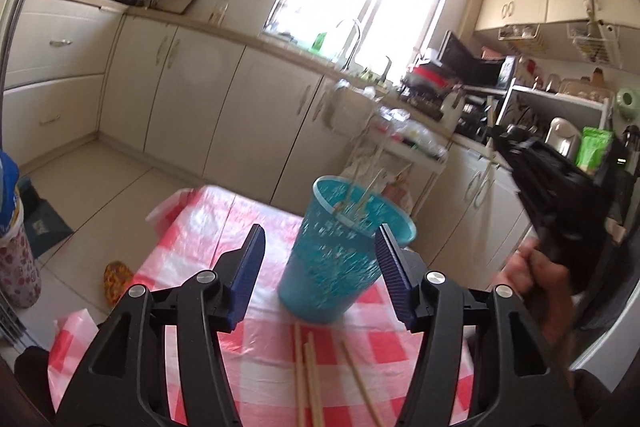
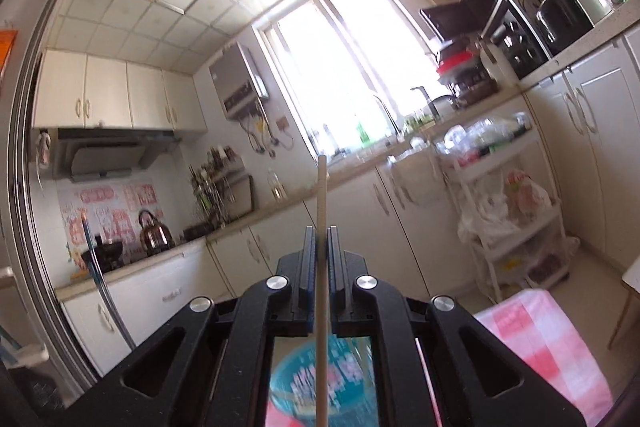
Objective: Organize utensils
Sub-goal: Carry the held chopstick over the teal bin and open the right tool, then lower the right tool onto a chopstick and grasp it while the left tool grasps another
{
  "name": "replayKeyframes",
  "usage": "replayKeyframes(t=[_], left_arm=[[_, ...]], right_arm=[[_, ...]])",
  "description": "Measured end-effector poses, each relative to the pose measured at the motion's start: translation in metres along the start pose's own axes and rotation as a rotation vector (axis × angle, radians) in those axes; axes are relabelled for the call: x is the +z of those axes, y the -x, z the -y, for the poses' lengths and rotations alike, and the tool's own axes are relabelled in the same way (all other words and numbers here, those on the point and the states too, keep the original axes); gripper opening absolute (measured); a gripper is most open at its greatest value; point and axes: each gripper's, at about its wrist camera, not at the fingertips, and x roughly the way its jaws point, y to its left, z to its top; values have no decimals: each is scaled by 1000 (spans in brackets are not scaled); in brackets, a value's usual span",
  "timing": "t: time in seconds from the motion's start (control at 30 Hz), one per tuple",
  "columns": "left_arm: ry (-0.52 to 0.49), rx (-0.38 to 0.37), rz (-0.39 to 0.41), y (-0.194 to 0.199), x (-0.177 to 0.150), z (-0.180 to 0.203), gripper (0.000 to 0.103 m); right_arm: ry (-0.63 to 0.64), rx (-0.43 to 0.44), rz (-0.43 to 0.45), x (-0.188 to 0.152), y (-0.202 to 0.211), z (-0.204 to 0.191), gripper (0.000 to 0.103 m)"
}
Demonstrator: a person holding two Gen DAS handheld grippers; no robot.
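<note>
A teal mesh cup (image 1: pixel 340 251) stands on the red-checked tablecloth (image 1: pixel 224 219) with several pale chopsticks (image 1: pixel 362 203) leaning in it. My left gripper (image 1: pixel 320 259) is open, its blue pads (image 1: pixel 252 267) on either side of the cup and apart from it. Three loose chopsticks (image 1: pixel 308 379) lie on the cloth nearer than the cup. My right gripper (image 2: pixel 321 239) is shut on one upright chopstick (image 2: pixel 322 195), raised over the cup (image 2: pixel 292 387). From the left wrist view it shows as a black body (image 1: pixel 560 195) in a hand (image 1: pixel 536 279).
White kitchen cabinets (image 1: pixel 192 99) and a counter with a sink tap (image 1: pixel 352 39) run behind the table. A white trolley with bags (image 2: pixel 504 211) stands by the right cabinets. A floral container (image 1: pixel 16 267) is at the left, and a small item (image 1: pixel 116 279) lies on the floor.
</note>
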Motion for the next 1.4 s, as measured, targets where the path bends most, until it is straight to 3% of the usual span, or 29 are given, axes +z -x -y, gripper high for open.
replayKeyframes(t=[0.1,0.2,0.37,0.5,0.63,0.8,0.83,0.87,0.97,1.13,1.27,1.4], left_arm=[[4,-23,31,10,8,6,58],[13,-38,31,11,12,7,59],[29,-27,13,6,12,2,59],[36,-17,11,4,11,-3,60],[43,-12,5,5,12,-6,61],[32,-5,3,11,12,-4,63],[28,-3,0,12,13,-3,64],[28,0,-5,13,12,-3,64],[23,30,-48,11,8,-7,64],[24,100,-166,3,-8,-21,64],[0,143,-283,-6,-30,-31,64],[-78,171,-380,-19,-51,-28,64]], right_arm=[[14,5,61,3,-19,-3,6],[24,-13,55,-7,-45,1,6],[49,-48,-49,-35,-75,16,6],[54,-57,-122,-55,-69,24,6],[86,-63,-218,-68,-60,27,24],[73,-85,-273,-64,-29,33,32],[67,-98,-283,-61,-19,35,39],[53,-117,-306,-60,-7,37,45],[28,-141,-402,-66,23,42,46],[107,-196,-660,-112,65,37,46],[163,-220,-832,-151,68,35,38],[224,-218,-911,-173,60,25,34]])
